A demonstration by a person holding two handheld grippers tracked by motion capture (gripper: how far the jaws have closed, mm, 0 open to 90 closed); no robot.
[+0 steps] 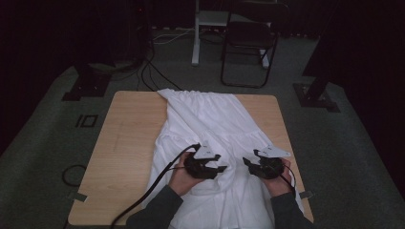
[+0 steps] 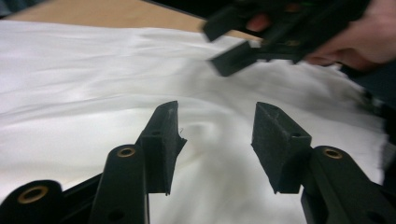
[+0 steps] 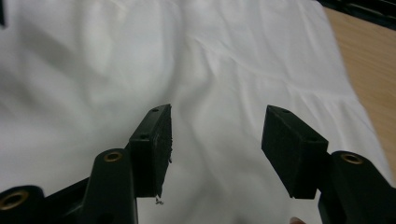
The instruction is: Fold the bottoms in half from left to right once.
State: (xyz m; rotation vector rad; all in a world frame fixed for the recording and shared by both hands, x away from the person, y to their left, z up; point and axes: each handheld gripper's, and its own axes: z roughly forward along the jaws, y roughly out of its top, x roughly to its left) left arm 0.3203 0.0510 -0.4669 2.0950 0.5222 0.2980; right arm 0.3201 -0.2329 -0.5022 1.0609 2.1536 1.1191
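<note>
White garment [image 1: 210, 129] spread flat along table [image 1: 129, 143] centre, prob. for folding. L gripper [image 2: 215, 140] & R gripper [image 3: 215, 140] both jaws apart, empty, over near hem, facing inward, prob. to pinch cloth

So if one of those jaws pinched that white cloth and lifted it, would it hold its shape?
Probably not. The white cloth lies in soft folds and wrinkles on the table, so it would likely droop and drape. It looks thin, so probably light. Pushed, it would more likely bunch up than slide flat.
</note>
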